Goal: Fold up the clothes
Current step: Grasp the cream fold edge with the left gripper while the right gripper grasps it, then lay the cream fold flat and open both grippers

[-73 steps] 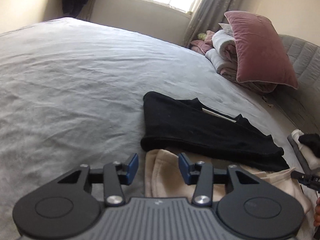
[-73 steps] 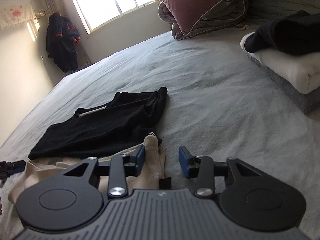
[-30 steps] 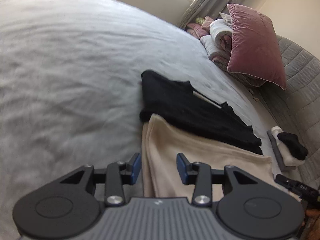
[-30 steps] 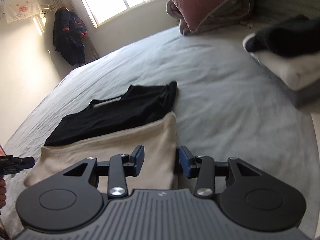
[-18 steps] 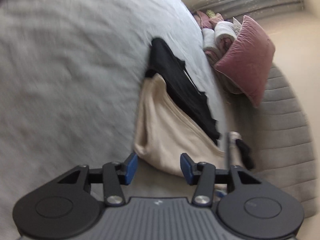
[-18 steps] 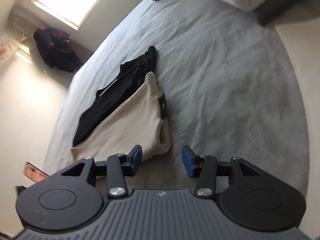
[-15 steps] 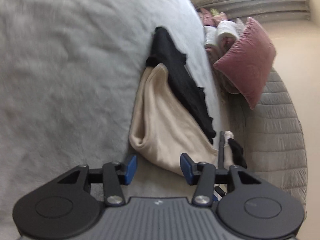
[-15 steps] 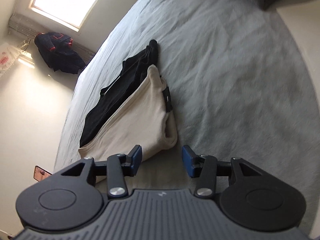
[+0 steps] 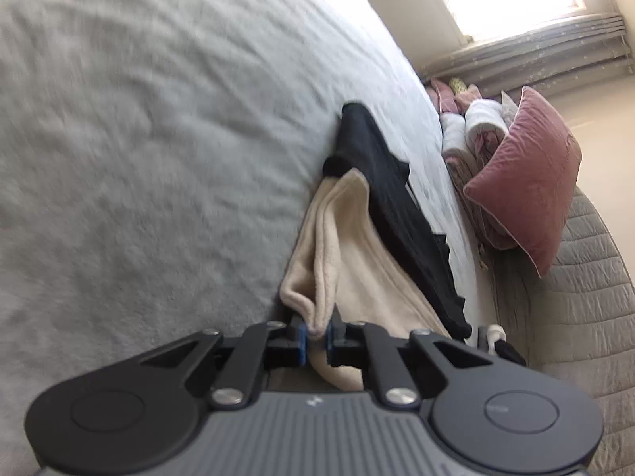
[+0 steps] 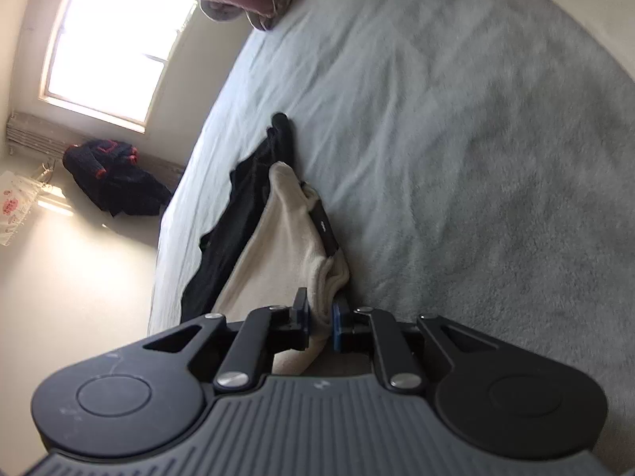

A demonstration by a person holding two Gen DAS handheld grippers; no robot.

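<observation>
A cream fleece garment (image 9: pixel 349 254) lies on the grey bed, with its far edge against a folded black garment (image 9: pixel 389 198). My left gripper (image 9: pixel 316 339) is shut on the cream garment's near left corner. In the right wrist view my right gripper (image 10: pixel 320 324) is shut on the near right corner of the same cream garment (image 10: pixel 285 254), which carries a black label (image 10: pixel 324 227). The black garment (image 10: pixel 242 214) lies along its far side. Both views are tilted.
The grey bedsheet (image 9: pixel 151 150) stretches out to the left. A pink pillow (image 9: pixel 524 182) and rolled blankets (image 9: pixel 472 131) sit by the grey headboard (image 9: pixel 583 301). A dark jacket (image 10: pixel 111 176) hangs on the wall under the window (image 10: pixel 115 43).
Both grippers were open above the cream garment's near edge. They have since closed on its two near corners, and both views have tilted further.
</observation>
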